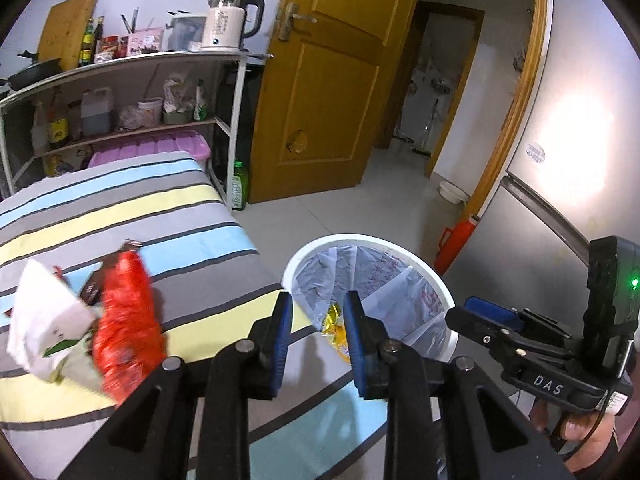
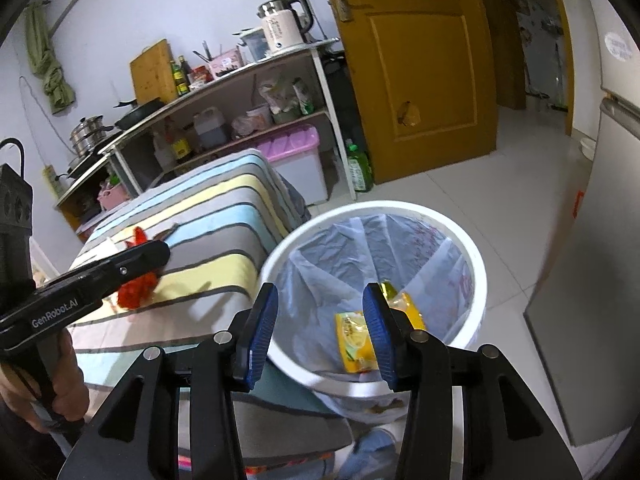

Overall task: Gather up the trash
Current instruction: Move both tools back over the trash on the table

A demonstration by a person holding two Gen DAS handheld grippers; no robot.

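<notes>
A white bin with a pale liner stands on the floor beside the striped cloth-covered surface. Two yellow wrappers lie at the bottom of the bin. On the striped cloth lie a red wrapper, a white paper bag and a dark wrapper. My left gripper hangs open and empty over the cloth's edge next to the bin, to the right of the red wrapper. My right gripper is open and empty above the bin's near rim. Each gripper also shows in the other's view, held by a hand.
A white shelf rack with a kettle, bottles and a pink-lidded box stands behind the striped surface. A yellow wooden door is open onto a hallway. A grey fridge is at right, with a red object and tiled floor beside it.
</notes>
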